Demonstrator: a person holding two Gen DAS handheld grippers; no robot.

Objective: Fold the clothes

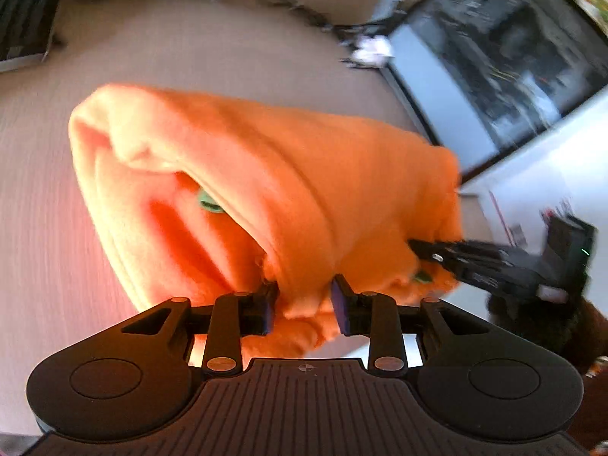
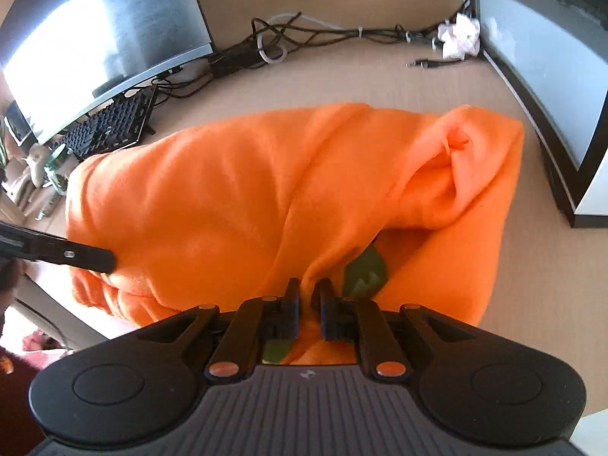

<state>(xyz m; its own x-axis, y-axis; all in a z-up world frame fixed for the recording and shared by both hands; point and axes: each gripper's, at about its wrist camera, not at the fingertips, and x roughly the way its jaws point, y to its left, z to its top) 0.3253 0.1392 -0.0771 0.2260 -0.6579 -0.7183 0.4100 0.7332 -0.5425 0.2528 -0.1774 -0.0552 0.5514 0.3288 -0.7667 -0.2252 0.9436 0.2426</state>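
Note:
An orange fleece garment [image 1: 243,174] with small green patches lies bunched on the beige desk and also fills the right wrist view [image 2: 235,197]. My left gripper [image 1: 304,304] is closed on a thick fold of its near edge, jaws held apart by the cloth. My right gripper [image 2: 307,300] is shut on another fold of the near edge, beside a green patch [image 2: 364,273]. The right gripper shows at the right of the left wrist view [image 1: 421,247], touching the cloth. The left gripper's fingers [image 2: 95,258] enter at the left of the right wrist view.
A monitor [image 2: 95,38] and black keyboard [image 2: 110,129] stand at the back left. A second monitor [image 2: 551,87] stands at the right. Tangled cables [image 2: 304,34] and crumpled tissue [image 2: 459,34] lie along the back wall. Desk edge is at the near left [image 2: 49,296].

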